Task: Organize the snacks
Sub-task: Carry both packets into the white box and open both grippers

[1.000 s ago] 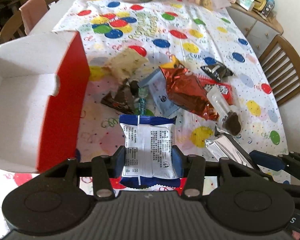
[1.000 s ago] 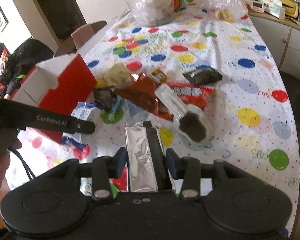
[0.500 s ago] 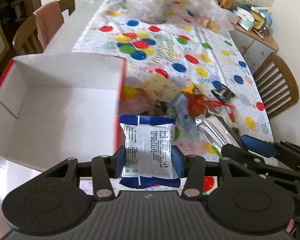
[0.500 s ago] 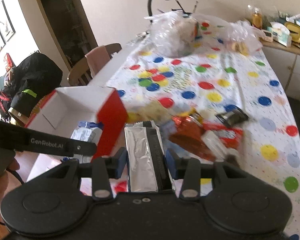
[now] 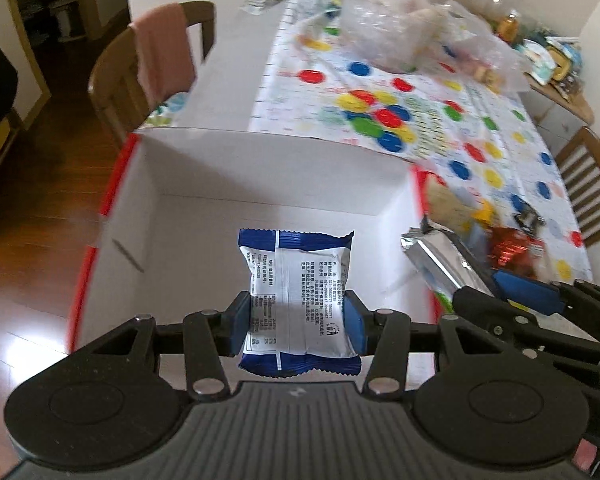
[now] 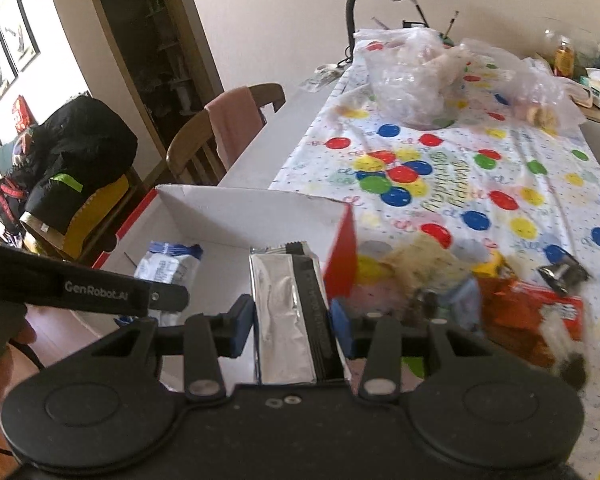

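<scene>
Blue and white snack packet (image 5: 298,292) squeezed between the left gripper (image 5: 297,322) fingers, up over the open white box (image 5: 260,176). Silver snack bar (image 6: 286,312) pinched tight in the right gripper (image 6: 292,330) fingers, by the box's red wall. More snacks (image 6: 532,308) past the fingers on the spotty bench (image 6: 500,168).

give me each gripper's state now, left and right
left gripper: closed on the blue and white snack packet.
right gripper: closed on the silver foil packet.
</scene>
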{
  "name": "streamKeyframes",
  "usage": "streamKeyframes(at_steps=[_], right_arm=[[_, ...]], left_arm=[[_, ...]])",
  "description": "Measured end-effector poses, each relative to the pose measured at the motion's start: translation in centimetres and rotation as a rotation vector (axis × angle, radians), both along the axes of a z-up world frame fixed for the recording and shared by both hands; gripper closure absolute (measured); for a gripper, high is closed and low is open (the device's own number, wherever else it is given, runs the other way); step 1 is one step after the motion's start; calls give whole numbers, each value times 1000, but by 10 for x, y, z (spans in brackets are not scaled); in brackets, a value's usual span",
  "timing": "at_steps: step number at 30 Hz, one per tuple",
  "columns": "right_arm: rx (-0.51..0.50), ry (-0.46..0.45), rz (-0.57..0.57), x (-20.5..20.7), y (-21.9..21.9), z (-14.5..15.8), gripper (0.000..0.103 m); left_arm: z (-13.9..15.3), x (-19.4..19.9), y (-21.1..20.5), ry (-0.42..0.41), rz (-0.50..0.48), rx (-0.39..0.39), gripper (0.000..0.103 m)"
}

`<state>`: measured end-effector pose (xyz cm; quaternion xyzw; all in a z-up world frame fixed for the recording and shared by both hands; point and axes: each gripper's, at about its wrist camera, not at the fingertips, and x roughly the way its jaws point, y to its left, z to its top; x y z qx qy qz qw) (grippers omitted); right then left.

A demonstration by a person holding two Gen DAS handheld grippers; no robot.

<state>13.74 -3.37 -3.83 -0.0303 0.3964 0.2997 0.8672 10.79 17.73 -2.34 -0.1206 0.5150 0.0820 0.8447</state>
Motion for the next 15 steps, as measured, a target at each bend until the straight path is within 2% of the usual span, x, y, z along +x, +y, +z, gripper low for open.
streamKeyframes(at_steps=[7, 15], right_arm=[[-81, 9, 0, 15, 52, -22, 62], [-174, 41, 32, 27, 96, -58, 62]], left_arm=[[-21, 14, 51, 47, 16, 32, 55], [-64, 36, 80, 150, -10, 38, 55]])
